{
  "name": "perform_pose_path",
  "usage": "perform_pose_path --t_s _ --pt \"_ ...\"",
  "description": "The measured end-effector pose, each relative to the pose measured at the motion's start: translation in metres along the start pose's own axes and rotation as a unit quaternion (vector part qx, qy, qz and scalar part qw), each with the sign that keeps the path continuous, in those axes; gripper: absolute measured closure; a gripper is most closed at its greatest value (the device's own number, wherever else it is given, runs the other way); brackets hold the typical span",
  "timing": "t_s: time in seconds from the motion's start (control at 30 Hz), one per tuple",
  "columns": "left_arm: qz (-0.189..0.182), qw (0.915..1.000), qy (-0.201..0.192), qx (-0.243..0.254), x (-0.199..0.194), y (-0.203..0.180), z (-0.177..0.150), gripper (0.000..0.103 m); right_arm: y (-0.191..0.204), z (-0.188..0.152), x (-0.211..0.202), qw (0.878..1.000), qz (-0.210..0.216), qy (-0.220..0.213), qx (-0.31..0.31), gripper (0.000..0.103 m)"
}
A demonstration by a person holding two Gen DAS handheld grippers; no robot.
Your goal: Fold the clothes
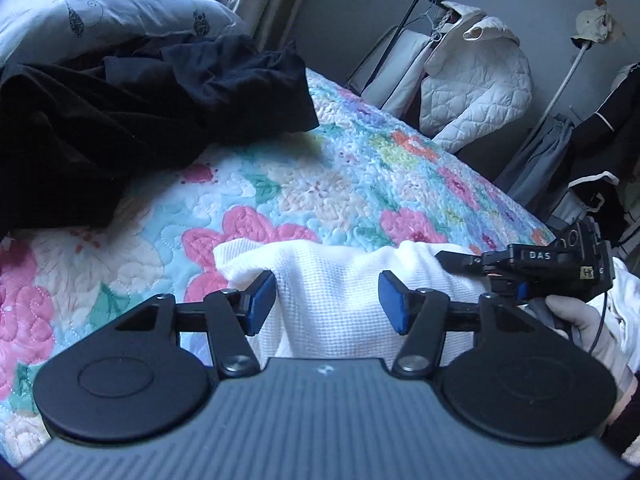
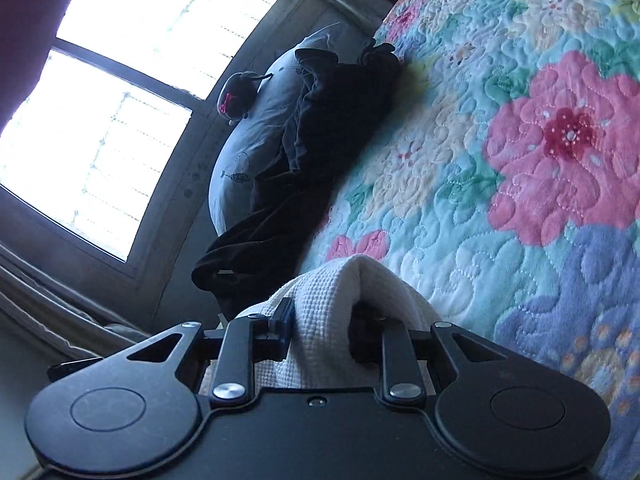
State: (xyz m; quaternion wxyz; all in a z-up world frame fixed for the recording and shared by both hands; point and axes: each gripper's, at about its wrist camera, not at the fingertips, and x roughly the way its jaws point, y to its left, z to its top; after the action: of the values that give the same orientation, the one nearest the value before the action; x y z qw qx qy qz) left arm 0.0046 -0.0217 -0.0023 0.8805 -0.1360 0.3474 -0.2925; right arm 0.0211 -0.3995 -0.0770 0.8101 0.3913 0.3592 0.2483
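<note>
Left gripper (image 1: 327,295) gapes around the white waffle garment (image 1: 332,300); right gripper (image 2: 332,330) clamps it; bare floral quilt (image 1: 304,184) ahead, 1 dark clothes heap (image 1: 120,120) beyond.

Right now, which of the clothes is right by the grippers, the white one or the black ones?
The white waffle cloth. It bunches between both grippers' fingers, while the black clothes lie heaped far up the quilt by the pillow.

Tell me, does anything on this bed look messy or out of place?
Yes. A heap of dark clothes lies crumpled and unfolded against the pillow at the head of the floral quilt. Nothing looks spilled or damaged.
</note>
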Motion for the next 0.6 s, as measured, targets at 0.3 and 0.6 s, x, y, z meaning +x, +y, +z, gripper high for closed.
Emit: perform_pose_path --t_s 0.3,0.6 --pt "-0.008 0.9958 0.049 -0.077 0.028 0.024 -0.034 0.031 -0.009 0.020 0.014 1.000 0.003 -0.007 0.029 0.072" --pt "-0.014 0.9915 0.052 -0.118 0.059 0.037 -0.017 0.054 -0.022 0.012 -0.031 0.999 0.016 -0.025 0.025 0.043"
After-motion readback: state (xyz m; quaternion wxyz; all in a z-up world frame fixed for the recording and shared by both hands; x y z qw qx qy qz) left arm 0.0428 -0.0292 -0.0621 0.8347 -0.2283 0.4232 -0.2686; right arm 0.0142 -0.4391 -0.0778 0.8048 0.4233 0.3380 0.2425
